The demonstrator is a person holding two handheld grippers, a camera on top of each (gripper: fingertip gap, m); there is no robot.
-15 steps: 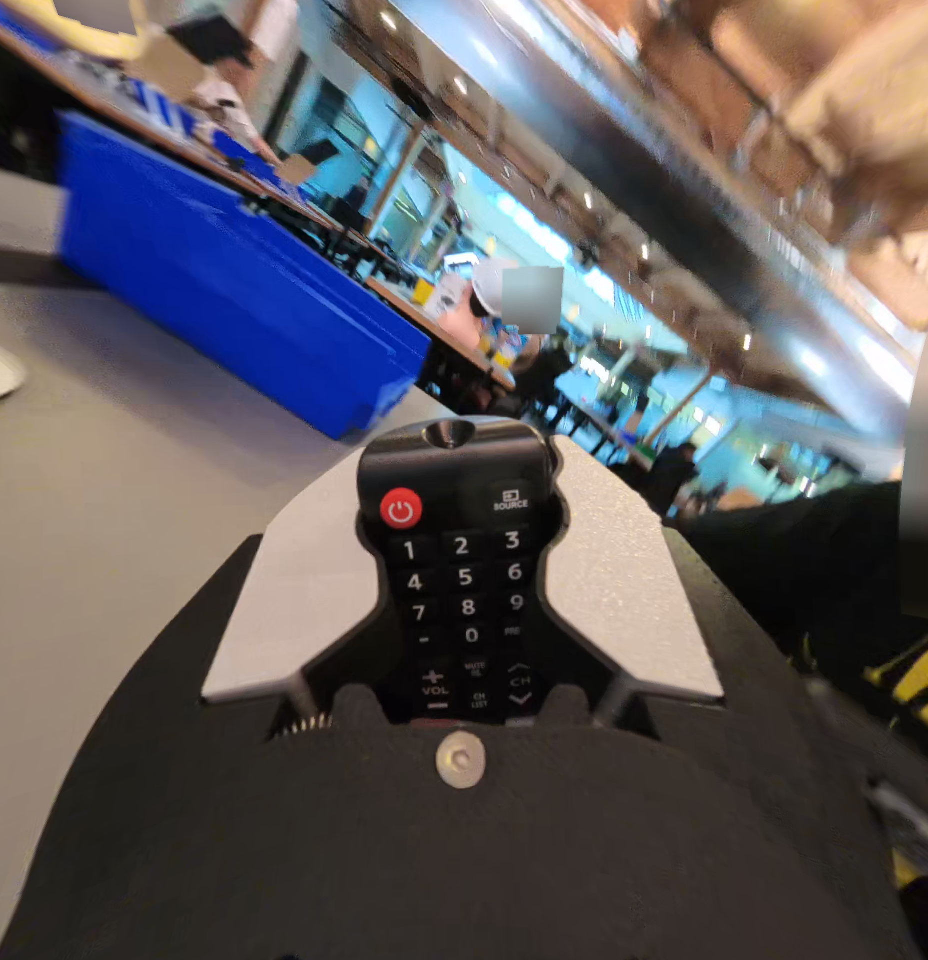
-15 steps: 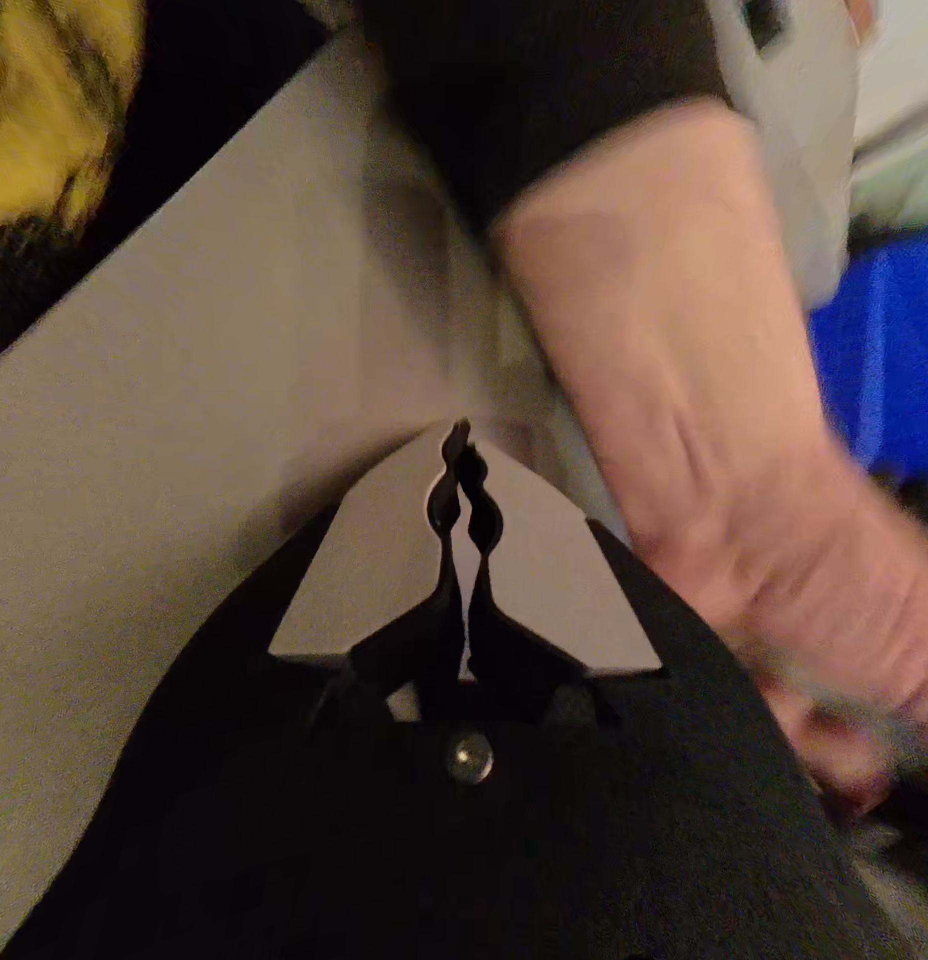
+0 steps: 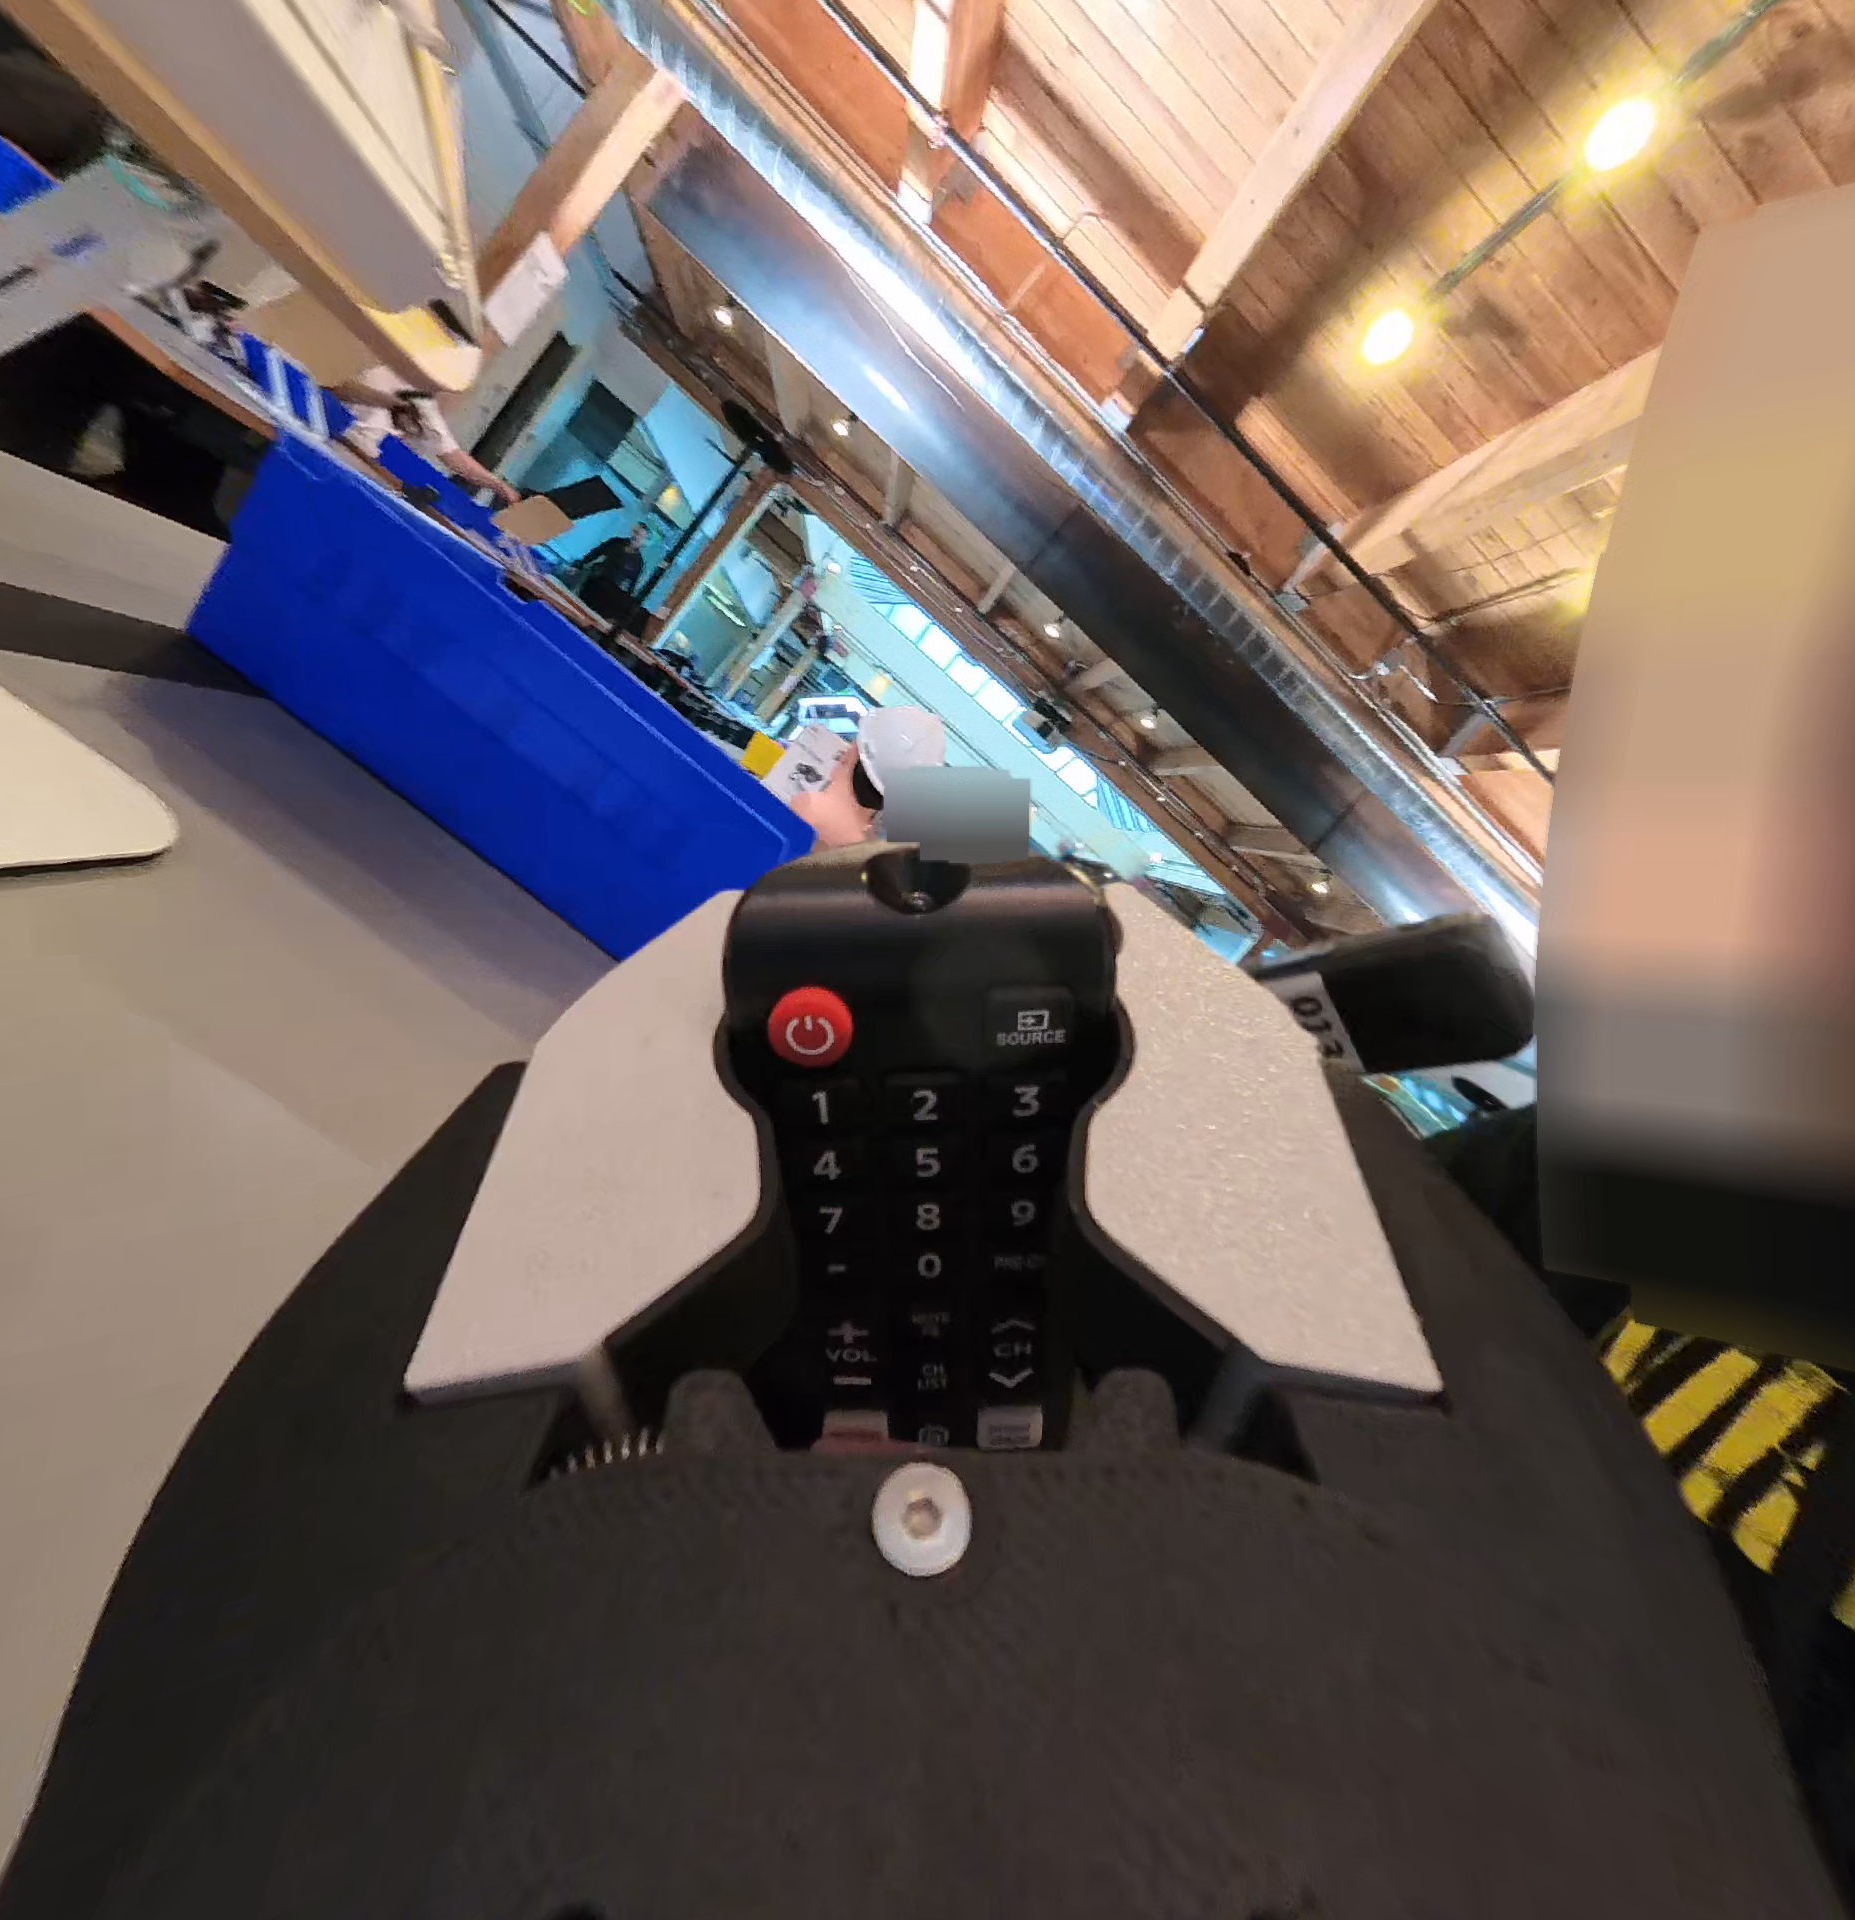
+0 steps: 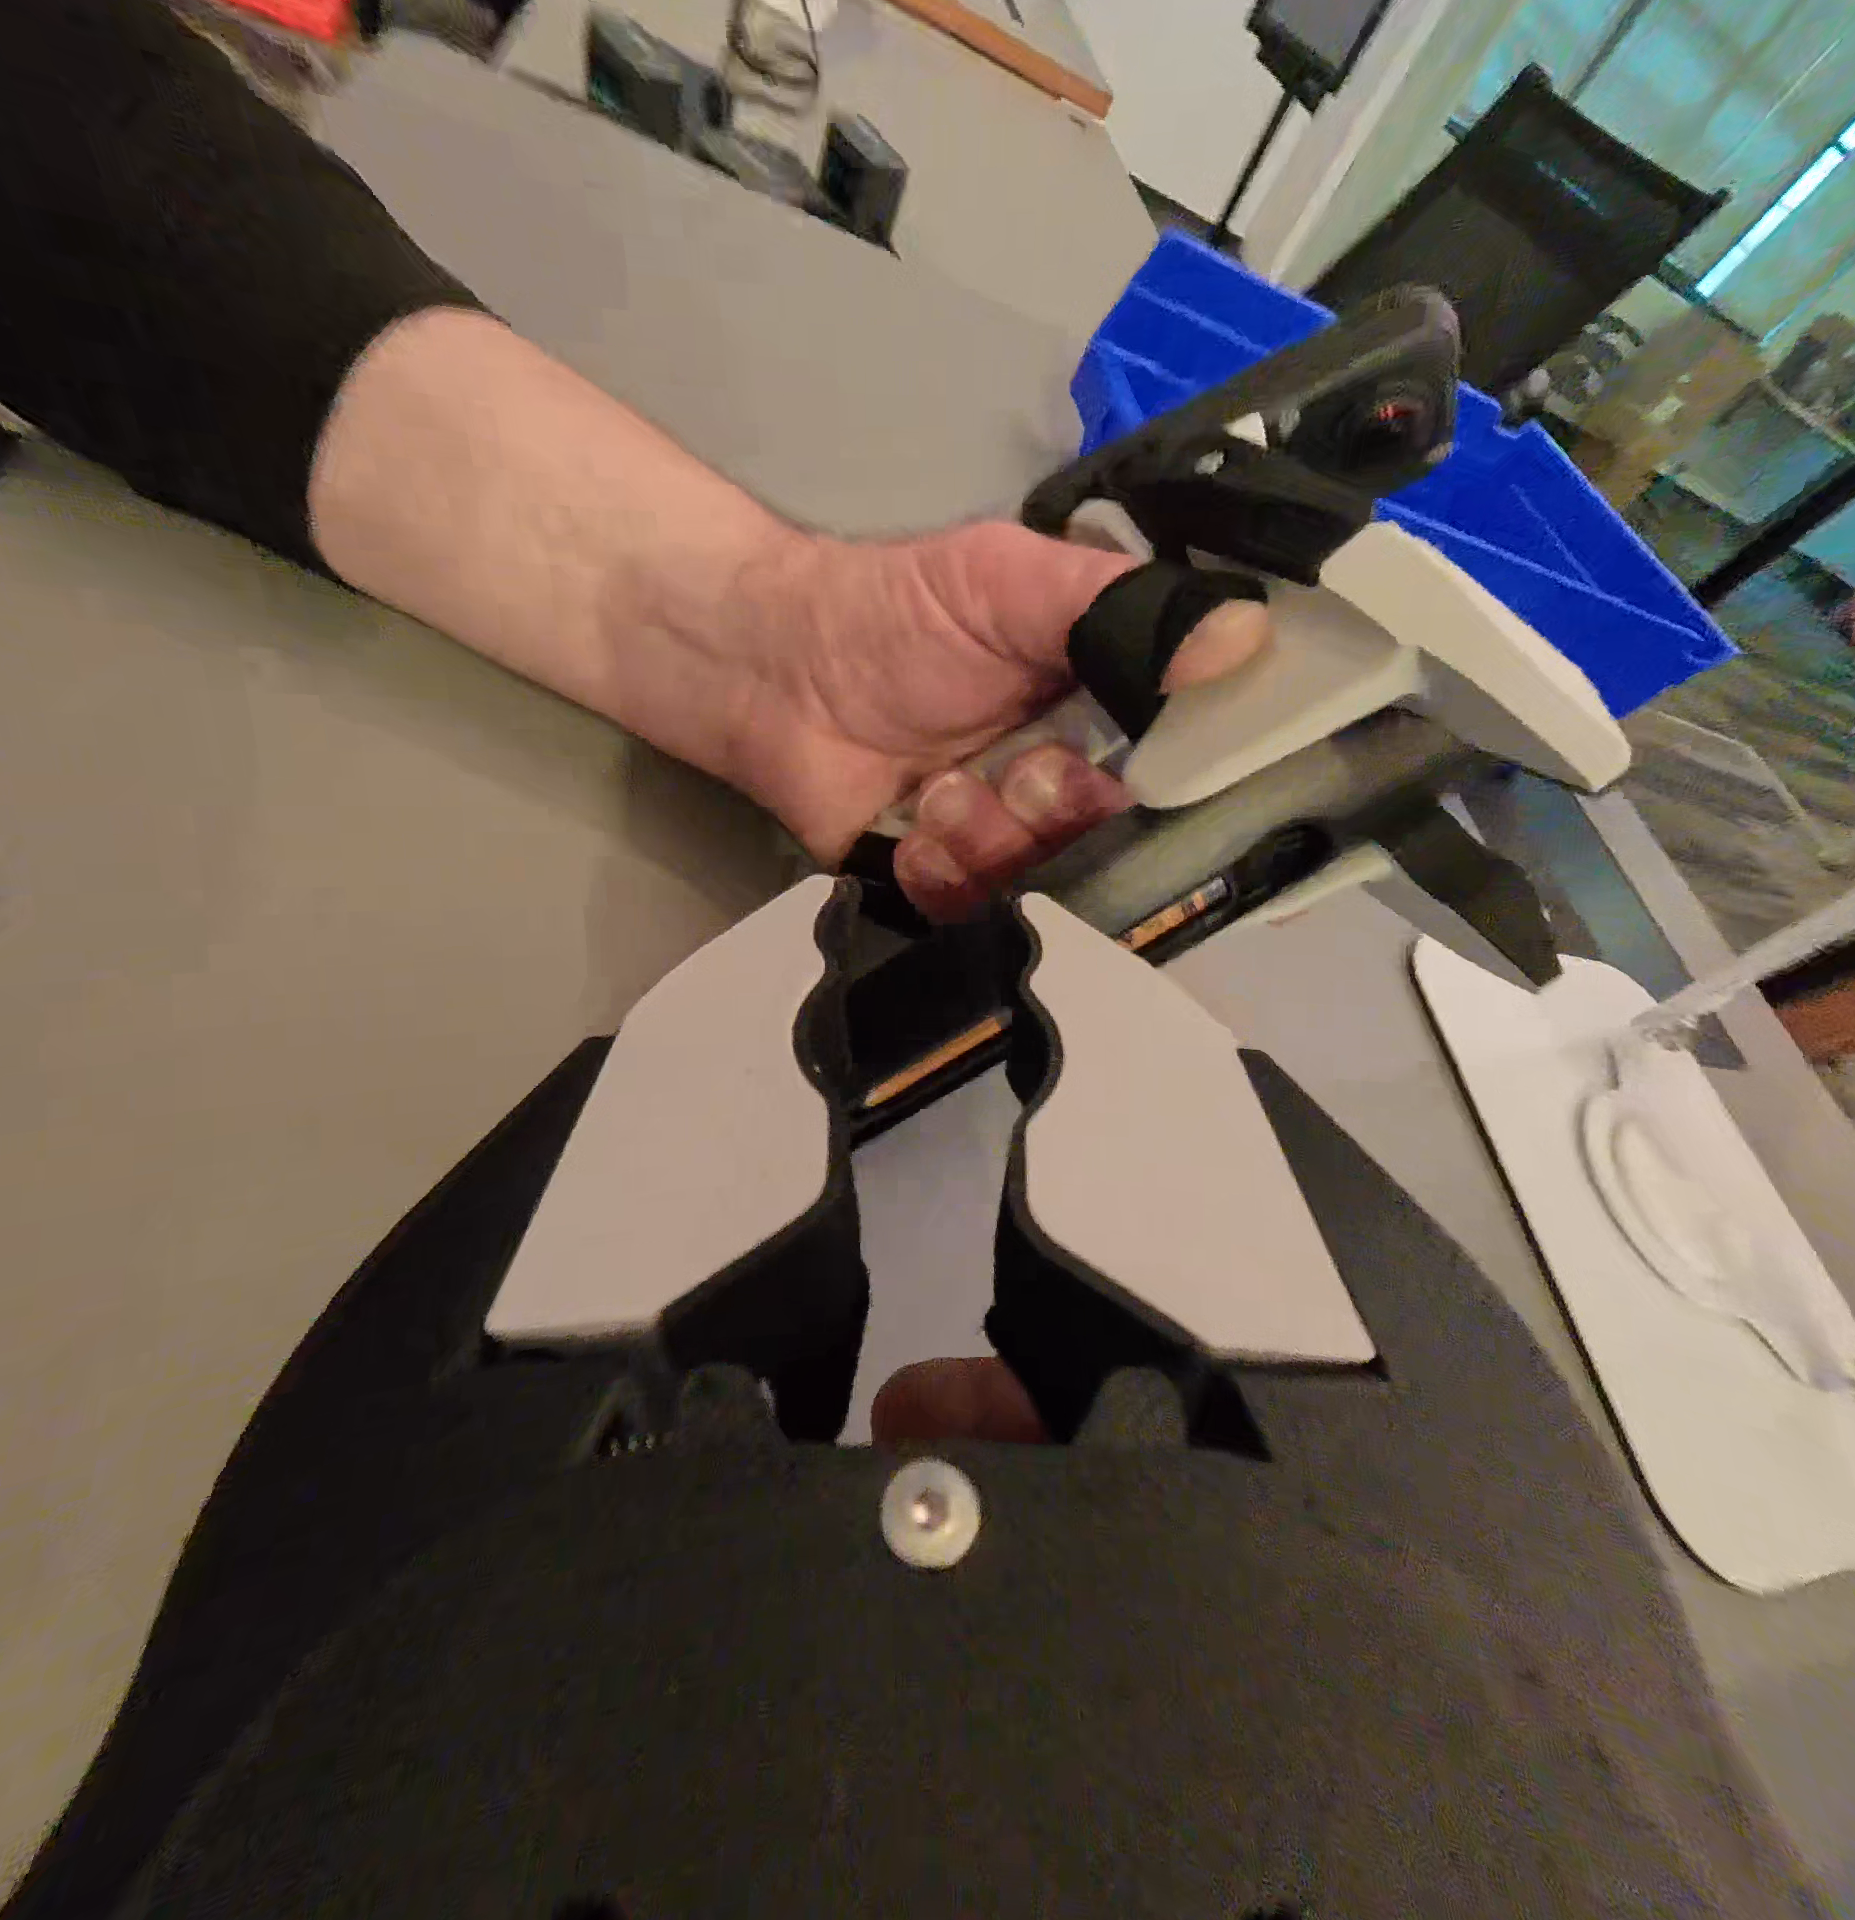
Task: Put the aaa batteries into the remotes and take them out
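My left gripper is shut on a black remote. The button side faces the camera, and the remote is held tilted above the grey table. In the right wrist view a hand holds that left gripper at the upper right. The remote's underside runs from it toward my right gripper. My right gripper is open, with the remote's rear end between its fingertips. A gold-striped battery shows in the remote's underside. I cannot tell whether the fingers touch the remote.
A blue bin stands at the back of the table and also shows in the right wrist view. A white mat with a clear glass object on it lies to the right. The mat's corner shows at the left.
My right gripper has opened from shut and now faces the remote's rear end. My left gripper has tilted further upward with the remote still in it.
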